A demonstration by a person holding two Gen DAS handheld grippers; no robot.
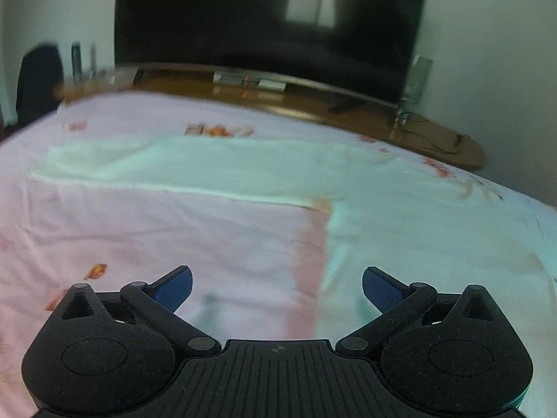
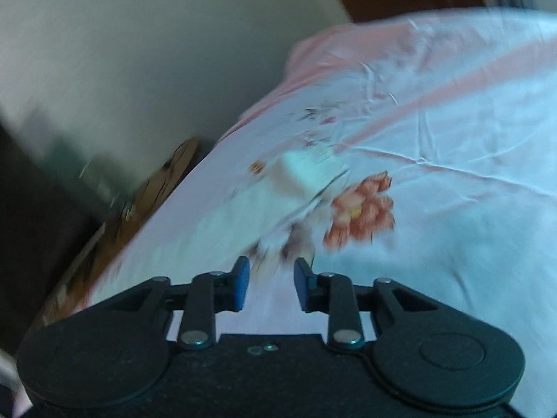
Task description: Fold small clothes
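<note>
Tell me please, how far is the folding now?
Done: nothing looks folded; the pale garment lies spread on the pink floral sheet. In hand: nothing; left tongs gape wide, right tongs are narrower but empty. Left: gripping and every fold.

The left wrist view looks down across the pink floral bedsheet [image 1: 139,230] toward a dark television [image 1: 264,17] at upper frame. The right wrist view sits nearer, tilted, facing the same bedsheet's edge and a wall [image 2: 139,52] upper left.

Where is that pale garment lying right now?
In the left wrist view the pale garment lies spread across the pink flowered bedsheet, ahead of the open left gripper, before the television.
</note>
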